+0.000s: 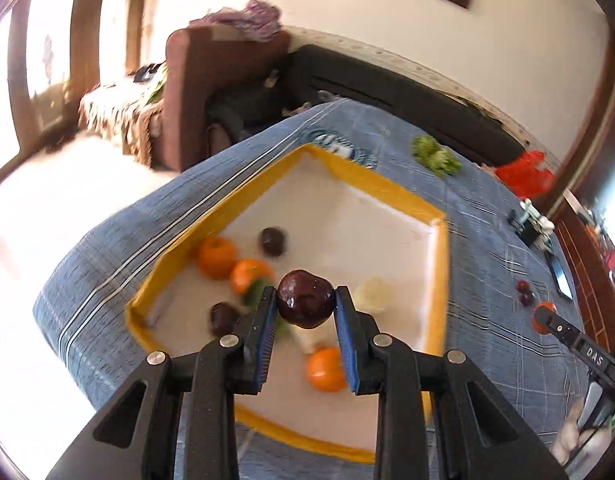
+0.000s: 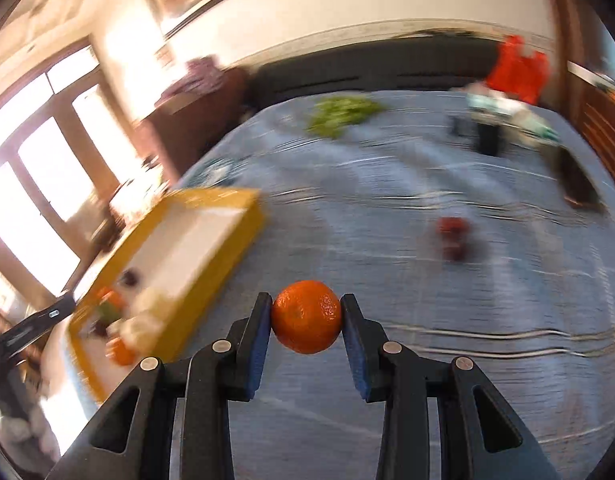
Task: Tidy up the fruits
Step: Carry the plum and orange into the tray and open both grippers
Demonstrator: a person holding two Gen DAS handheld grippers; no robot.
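Both claws loaded: plum left, orange right.

Left claw (image 1: 306,300) clamped on a dark plum (image 1: 306,298), held above the yellow-rimmed tray (image 1: 403,196); in the tray lie three oranges (image 1: 216,257), two more plums (image 1: 273,241) and a pale fruit (image 1: 374,295). Right claw (image 2: 306,316) pinches an orange (image 2: 306,316) over the blue bedspread (image 2: 447,380), tray off to its left. Two plums (image 2: 453,236) sit loose on the bedspread ahead, blurred; green grapes (image 2: 341,114) farther back.

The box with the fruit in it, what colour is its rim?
Yellow rim on the box, white inside; the left wrist view shows it best.
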